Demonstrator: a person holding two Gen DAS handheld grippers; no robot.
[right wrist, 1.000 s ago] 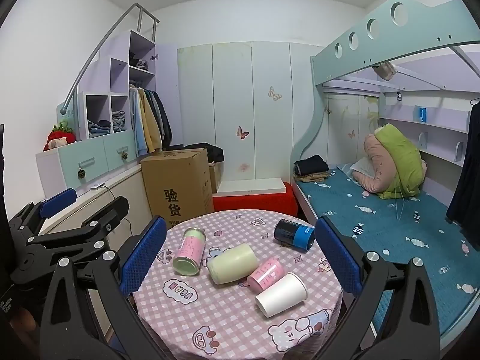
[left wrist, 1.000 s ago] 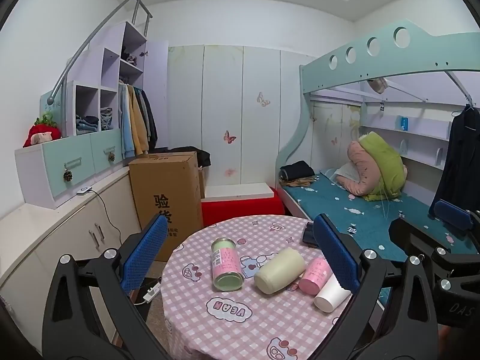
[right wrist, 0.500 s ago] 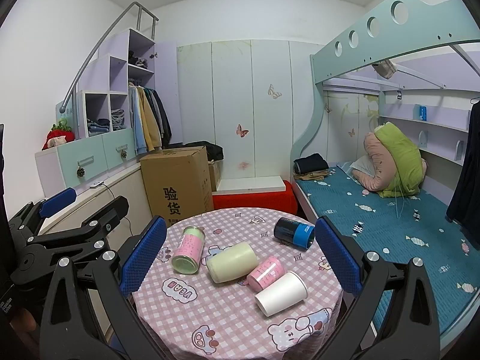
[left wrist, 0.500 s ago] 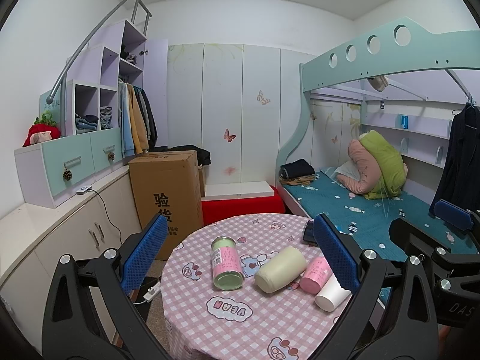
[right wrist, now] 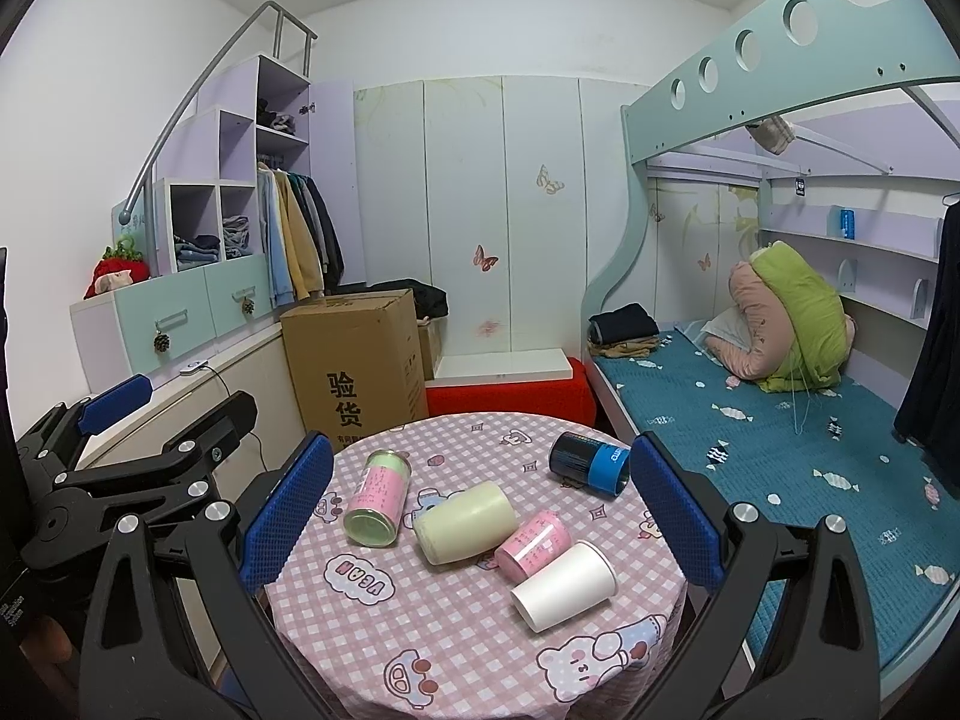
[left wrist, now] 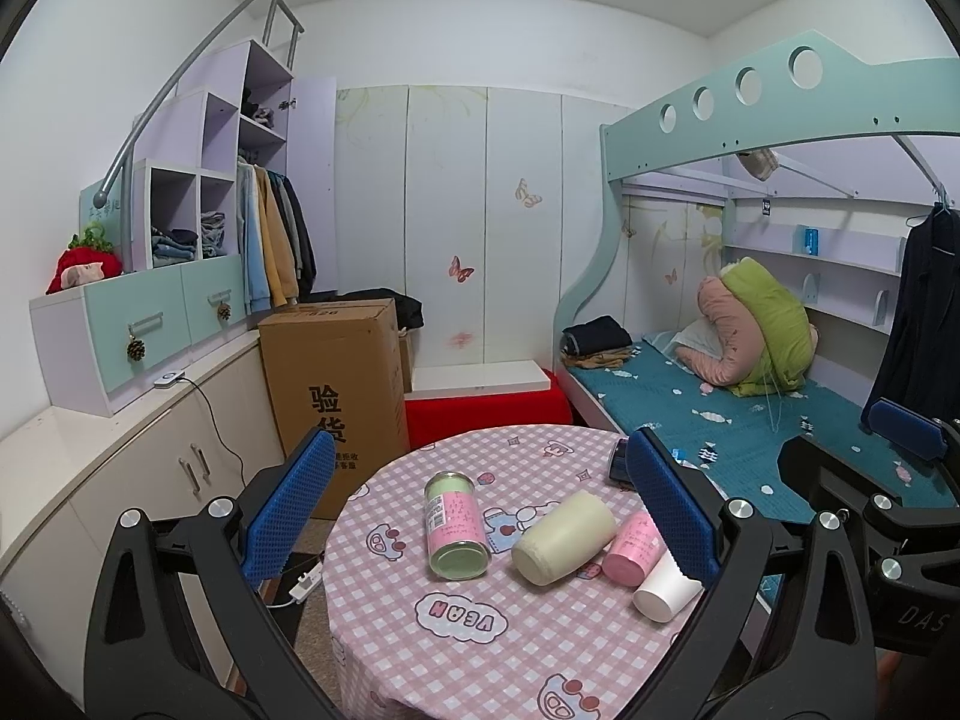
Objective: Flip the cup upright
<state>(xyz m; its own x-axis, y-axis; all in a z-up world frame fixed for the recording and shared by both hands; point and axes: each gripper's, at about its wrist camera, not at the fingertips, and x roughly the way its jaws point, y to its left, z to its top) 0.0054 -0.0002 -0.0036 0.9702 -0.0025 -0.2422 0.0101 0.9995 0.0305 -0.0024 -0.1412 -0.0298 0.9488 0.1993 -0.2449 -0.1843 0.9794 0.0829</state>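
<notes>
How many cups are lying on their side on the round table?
5, all on their sides: a green-and-pink cup at left, a cream cup in the middle, a small pink cup beside it, a white paper cup nearest, a dark blue cup at the far right.

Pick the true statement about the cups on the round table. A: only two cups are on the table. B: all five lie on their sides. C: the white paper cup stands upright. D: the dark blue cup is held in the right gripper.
B: in the right wrist view the white paper cup, cream cup, both pink cups and dark blue cup all lie tipped over.
</notes>
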